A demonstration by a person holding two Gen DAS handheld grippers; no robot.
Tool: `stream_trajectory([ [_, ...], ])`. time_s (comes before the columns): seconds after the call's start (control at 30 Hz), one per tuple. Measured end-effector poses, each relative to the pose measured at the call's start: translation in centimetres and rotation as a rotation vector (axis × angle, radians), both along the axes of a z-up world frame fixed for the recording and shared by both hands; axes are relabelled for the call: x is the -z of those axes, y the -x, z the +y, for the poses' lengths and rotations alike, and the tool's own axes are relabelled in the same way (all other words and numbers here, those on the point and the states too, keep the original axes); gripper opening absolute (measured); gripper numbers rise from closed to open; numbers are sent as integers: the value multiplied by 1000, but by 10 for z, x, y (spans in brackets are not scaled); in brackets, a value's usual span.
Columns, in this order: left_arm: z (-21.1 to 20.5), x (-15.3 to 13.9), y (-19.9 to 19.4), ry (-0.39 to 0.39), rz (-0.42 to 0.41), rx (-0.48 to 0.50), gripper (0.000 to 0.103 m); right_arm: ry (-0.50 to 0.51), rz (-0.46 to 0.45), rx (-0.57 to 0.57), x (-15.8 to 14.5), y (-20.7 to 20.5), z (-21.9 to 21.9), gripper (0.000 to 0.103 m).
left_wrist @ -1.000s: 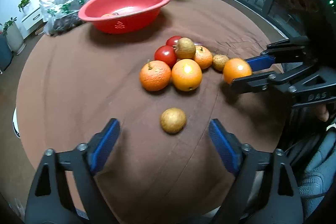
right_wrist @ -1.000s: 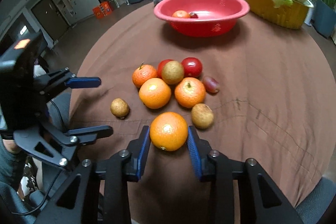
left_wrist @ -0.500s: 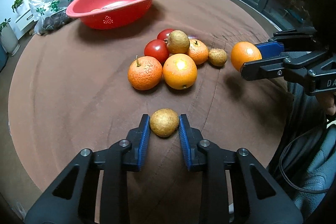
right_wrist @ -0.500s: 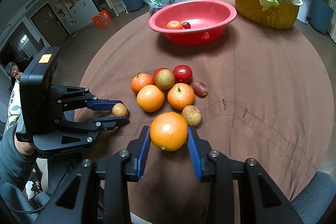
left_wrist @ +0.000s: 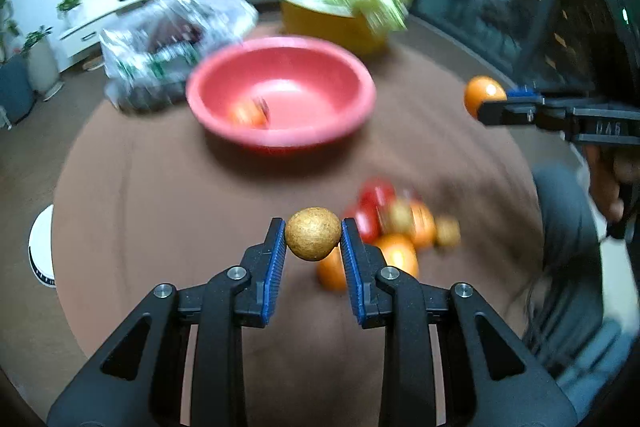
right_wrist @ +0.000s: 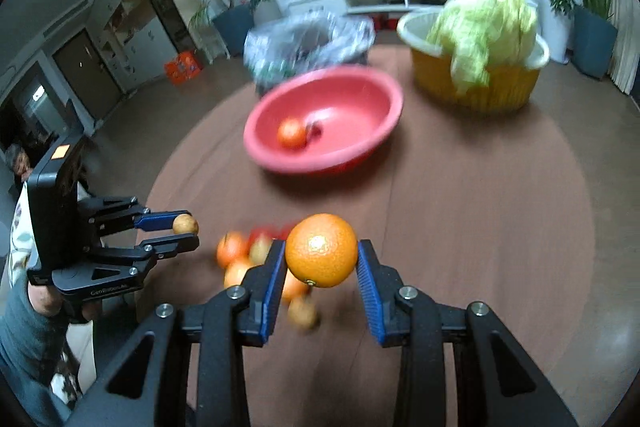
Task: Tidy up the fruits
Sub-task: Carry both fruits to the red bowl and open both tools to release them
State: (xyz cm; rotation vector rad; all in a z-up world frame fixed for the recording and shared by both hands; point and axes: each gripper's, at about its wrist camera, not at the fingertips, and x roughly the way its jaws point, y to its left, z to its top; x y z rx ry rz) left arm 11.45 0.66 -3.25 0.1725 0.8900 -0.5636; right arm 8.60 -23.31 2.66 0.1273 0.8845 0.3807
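Observation:
My left gripper point(left_wrist: 313, 235) is shut on a small round brown fruit point(left_wrist: 313, 233) and holds it above the brown table. My right gripper point(right_wrist: 321, 251) is shut on an orange point(right_wrist: 321, 250), also lifted off the table. Each gripper shows in the other's view: the left gripper point(right_wrist: 185, 230) with its brown fruit point(right_wrist: 185, 223), the right gripper point(left_wrist: 490, 101) with its orange point(left_wrist: 482, 94). A red bowl point(left_wrist: 224, 131) point(right_wrist: 260, 157) stands further back with an orange fruit point(right_wrist: 292, 133) and a small dark one inside. A blurred pile of fruit point(left_wrist: 400, 227) point(right_wrist: 248, 259) lies on the table below the grippers.
A yellow basin point(right_wrist: 500, 95) with a cabbage point(right_wrist: 486, 23) stands at the back right. A clear plastic bag point(right_wrist: 304, 43) lies behind the red bowl. The round brown table point(right_wrist: 480, 207) drops off at its edges, with a white object point(left_wrist: 42, 247) beyond its left edge.
Both grippers have risen and moved toward the red bowl with their fruit. The left gripper lifted the brown fruit off the table. The views are now motion-blurred.

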Motion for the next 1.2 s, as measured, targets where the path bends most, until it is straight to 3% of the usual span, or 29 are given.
stream_trajectory([
  [0.27, -18, -10, -103, 28, -4, -117, 26, 86, -32, -38, -6, -76, 18, 38],
  [0.5, -31, 5, -154, 13, 28, -103, 26, 157, 10, -122, 23, -111, 45, 38],
  [0.77, -41, 32, -183, -9, 61, -114, 26, 194, 58, -149, 47, -129, 61, 38],
  [1.2, -45, 50, -207, -23, 82, -126, 26, 266, 86, -179, 64, -141, 77, 39],
])
